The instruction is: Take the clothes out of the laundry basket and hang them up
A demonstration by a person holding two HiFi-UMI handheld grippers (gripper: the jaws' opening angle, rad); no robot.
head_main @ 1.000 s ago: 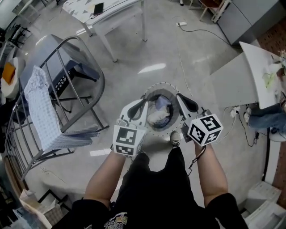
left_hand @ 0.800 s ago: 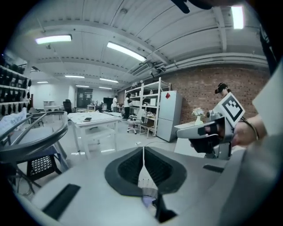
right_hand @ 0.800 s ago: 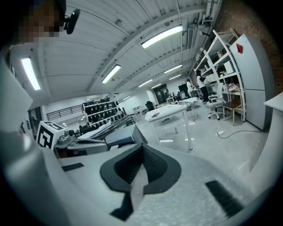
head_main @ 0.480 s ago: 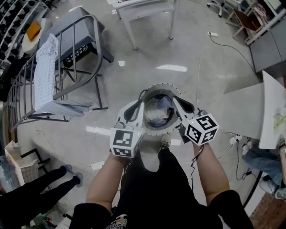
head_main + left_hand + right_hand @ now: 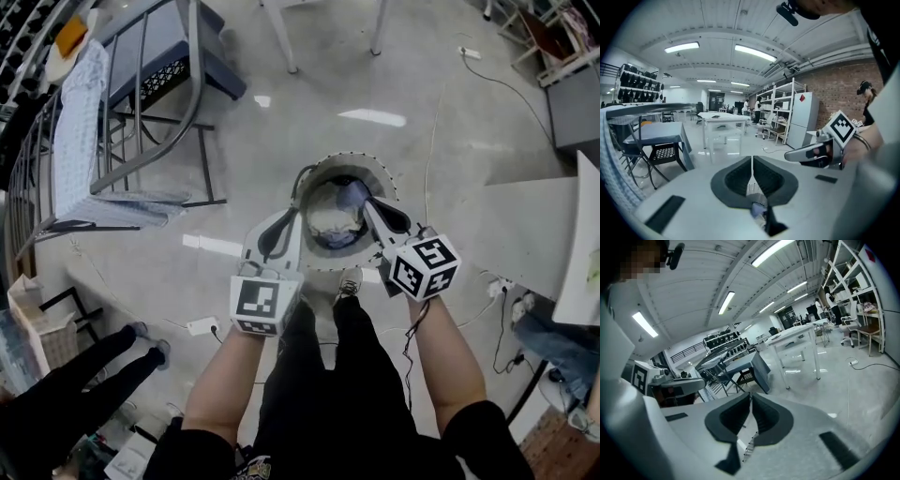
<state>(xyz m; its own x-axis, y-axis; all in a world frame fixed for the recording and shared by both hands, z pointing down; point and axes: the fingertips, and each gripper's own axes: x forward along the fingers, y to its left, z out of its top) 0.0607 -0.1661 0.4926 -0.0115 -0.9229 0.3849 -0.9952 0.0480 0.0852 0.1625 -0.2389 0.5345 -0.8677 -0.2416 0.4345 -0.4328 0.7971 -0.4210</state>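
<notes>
Both tools are over the laundry basket (image 5: 373, 171), a round tub with a pale rim pricked by a ring of small holes, standing on the glossy grey floor (image 5: 281, 122) just ahead of the person's shoes. Inside it the clothes (image 5: 336, 221) lie in a soft, crumpled heap, whitish with a bluish fold; individual garments cannot be told apart.

The left tool (image 5: 292, 216), a white shell with black ribbed pads, has its jaws pressed together with nothing between them. Its own view confirms this: the left tool (image 5: 752, 172) shows only a thin seam. Below the pads there is a small glimpse of bluish fabric and perforated plastic, too small to read further.

The right tool (image 5: 368, 202) is the same, with both pads meeting and empty. In the right gripper view, the right tool (image 5: 750, 409) has its jaws closed, with a strip of the basket's dotted rim showing under them. Each tool's square-marked cube hides the hand behind it.

Off to the left stands a drying rack (image 5: 192, 84) of bent grey metal tube, with 1 pale checked cloth (image 5: 73, 141) draped over its rails; its far end is cut off by the frame. At the lower left, 2 legs (image 5: 80, 380) in black belong to another person, the rest of whom is out of shot.
</notes>
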